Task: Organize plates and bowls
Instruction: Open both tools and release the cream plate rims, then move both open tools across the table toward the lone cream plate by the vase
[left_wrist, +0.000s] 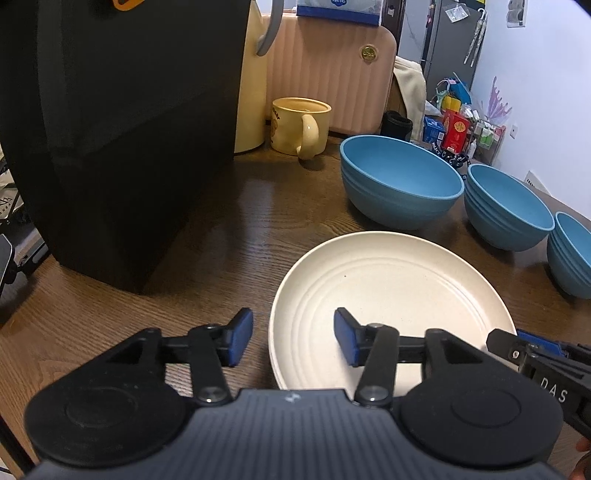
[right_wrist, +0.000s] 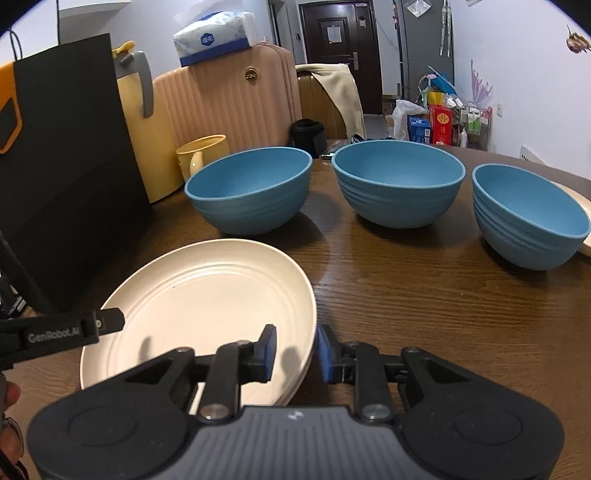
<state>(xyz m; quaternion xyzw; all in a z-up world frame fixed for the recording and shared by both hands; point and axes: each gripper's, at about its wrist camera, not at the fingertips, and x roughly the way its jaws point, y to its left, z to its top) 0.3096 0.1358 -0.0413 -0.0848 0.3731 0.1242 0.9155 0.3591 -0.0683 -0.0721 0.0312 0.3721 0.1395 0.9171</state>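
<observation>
- Cream plate (left_wrist: 399, 295) lies flat on the dark wood-grain table (left_wrist: 229, 236), in front of a row of three bowls; in the right wrist view a second rim shows beneath its near edge, so it tops a stack.
- Left gripper (left_wrist: 293, 338) straddles the plate's left rim with its jaws well apart: one blue pad over the table, the other over the plate's inner surface. Neither pad presses on the rim.
- Right gripper (right_wrist: 295, 350) straddles the plate's right rim with a narrower gap; its left pad stands over the plate, its right pad just outside the edge. Whether the outer pad touches the rim cannot be told.
- Blue bowl (right_wrist: 251, 195), the leftmost, stands upright and empty behind the plate.
- Second blue bowl (right_wrist: 397, 182) stands in the middle, apart from its neighbours.
- Third blue bowl (right_wrist: 528, 218) stands at the right, with another cream plate (right_wrist: 581, 206) partly hidden behind it.
- Yellow mug (left_wrist: 301, 125) stands behind the leftmost bowl, beside a black box (left_wrist: 118, 140).
</observation>
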